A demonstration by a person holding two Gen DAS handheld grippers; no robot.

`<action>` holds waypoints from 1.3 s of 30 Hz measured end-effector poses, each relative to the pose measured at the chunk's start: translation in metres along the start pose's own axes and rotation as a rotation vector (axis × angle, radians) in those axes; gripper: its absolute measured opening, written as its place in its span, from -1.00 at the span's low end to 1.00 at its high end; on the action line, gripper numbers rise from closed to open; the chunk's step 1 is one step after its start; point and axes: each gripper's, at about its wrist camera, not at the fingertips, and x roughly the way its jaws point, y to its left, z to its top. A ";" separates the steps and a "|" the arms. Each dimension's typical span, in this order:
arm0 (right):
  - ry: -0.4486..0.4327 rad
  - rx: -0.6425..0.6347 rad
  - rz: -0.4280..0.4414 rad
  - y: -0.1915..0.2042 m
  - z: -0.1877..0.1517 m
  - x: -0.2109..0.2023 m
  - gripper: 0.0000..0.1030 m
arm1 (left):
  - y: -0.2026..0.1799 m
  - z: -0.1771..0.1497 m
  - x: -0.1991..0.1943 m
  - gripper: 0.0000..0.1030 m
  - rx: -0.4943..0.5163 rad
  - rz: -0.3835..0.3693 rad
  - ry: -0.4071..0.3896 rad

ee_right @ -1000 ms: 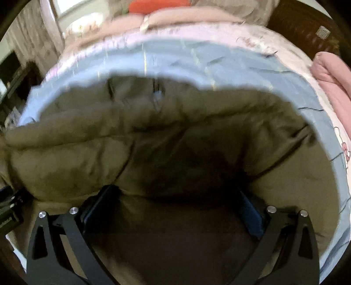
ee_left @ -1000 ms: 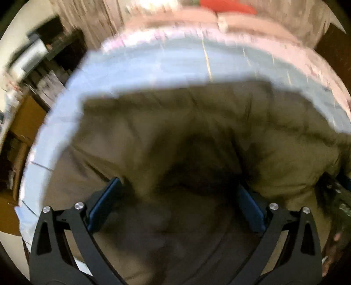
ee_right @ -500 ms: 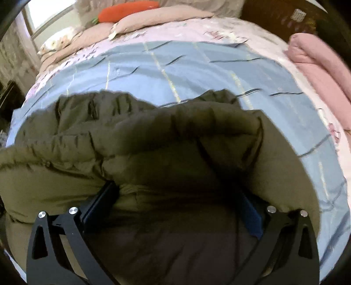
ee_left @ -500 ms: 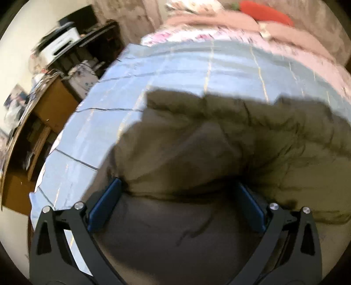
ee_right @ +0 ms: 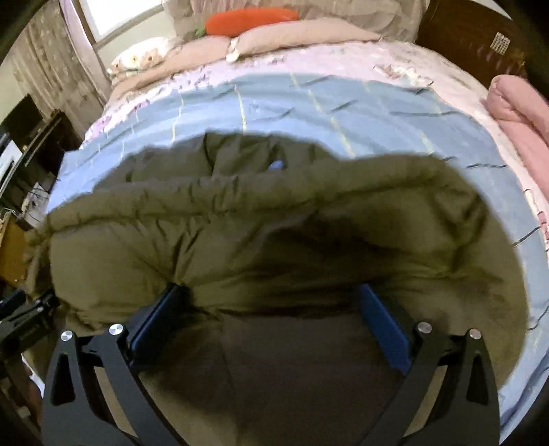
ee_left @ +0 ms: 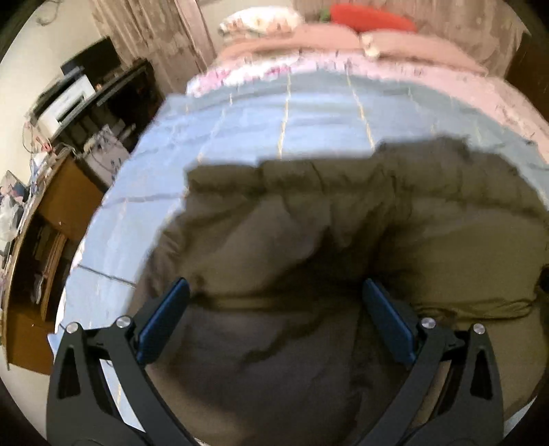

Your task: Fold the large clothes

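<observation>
Blue pads (ee_left: 164, 319) of the left gripper (ee_left: 274, 291) stand spread wide, with a thick roll of the olive-green padded jacket (ee_left: 343, 233) bulging between them; whether they press on it I cannot tell. The right gripper (ee_right: 271, 295) shows the same: pads (ee_right: 384, 329) far apart, a puffed fold of the jacket (ee_right: 240, 233) lying across the gap, dark lining below it. In the right wrist view the other tool's black frame shows at the far left edge, beside the jacket.

The jacket is bulky and quilted, with soft ridges and creases, its upper layer doubled over toward the cameras so that a rounded fold edge runs from side to side. It lies on a pale blue bedspread (ee_right: 343, 103) with thin yellow and dark lines, over a pink flowered sheet (ee_right: 343, 58). Beyond are beige pillows (ee_right: 291, 32), a red-orange cushion (ee_right: 250, 19), and at the right a rolled pink blanket (ee_right: 518, 113). A wooden desk (ee_left: 61, 206) stands left of the bed.
</observation>
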 end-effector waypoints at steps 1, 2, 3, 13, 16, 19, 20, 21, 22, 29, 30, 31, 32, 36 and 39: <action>-0.044 0.006 -0.026 -0.008 0.001 -0.014 0.97 | 0.005 0.000 -0.006 0.96 -0.003 0.010 -0.021; -0.073 0.017 -0.055 -0.014 0.000 -0.024 0.97 | 0.008 -0.001 -0.009 0.96 -0.007 0.020 -0.023; -0.091 0.035 -0.079 -0.026 -0.001 -0.030 0.97 | 0.010 -0.003 -0.008 0.96 -0.009 0.021 -0.013; 0.047 0.243 -0.029 -0.097 -0.023 -0.034 0.97 | 0.030 -0.010 -0.022 0.96 -0.103 -0.001 0.029; -0.097 0.138 -0.006 -0.067 -0.025 -0.096 0.97 | 0.035 -0.006 -0.078 0.96 -0.198 -0.136 -0.053; -0.183 0.055 -0.010 -0.043 -0.034 -0.139 0.97 | 0.027 -0.012 -0.137 0.96 -0.179 -0.183 -0.124; -0.209 0.027 -0.009 -0.037 -0.043 -0.155 0.97 | 0.024 -0.015 -0.150 0.96 -0.165 -0.178 -0.136; -0.229 0.006 -0.009 -0.032 -0.052 -0.167 0.97 | 0.021 -0.021 -0.169 0.96 -0.145 -0.180 -0.153; -0.242 -0.012 -0.010 -0.032 -0.057 -0.174 0.97 | 0.018 -0.029 -0.186 0.96 -0.129 -0.187 -0.177; -0.192 -0.064 -0.058 -0.004 -0.090 -0.196 0.97 | 0.012 -0.081 -0.234 0.96 -0.110 -0.230 -0.217; -0.211 -0.066 -0.059 -0.001 -0.093 -0.200 0.97 | 0.012 -0.085 -0.237 0.96 -0.104 -0.218 -0.233; -0.225 -0.070 -0.066 0.005 -0.099 -0.208 0.97 | 0.010 -0.089 -0.241 0.96 -0.091 -0.200 -0.254; -0.245 -0.081 -0.074 0.009 -0.101 -0.211 0.97 | 0.008 -0.092 -0.244 0.96 -0.075 -0.172 -0.278; -0.311 -0.129 -0.101 0.027 -0.110 -0.218 0.97 | 0.005 -0.098 -0.251 0.96 -0.033 -0.123 -0.332; -0.334 -0.148 -0.113 0.037 -0.115 -0.219 0.97 | 0.009 -0.102 -0.256 0.96 -0.038 -0.145 -0.338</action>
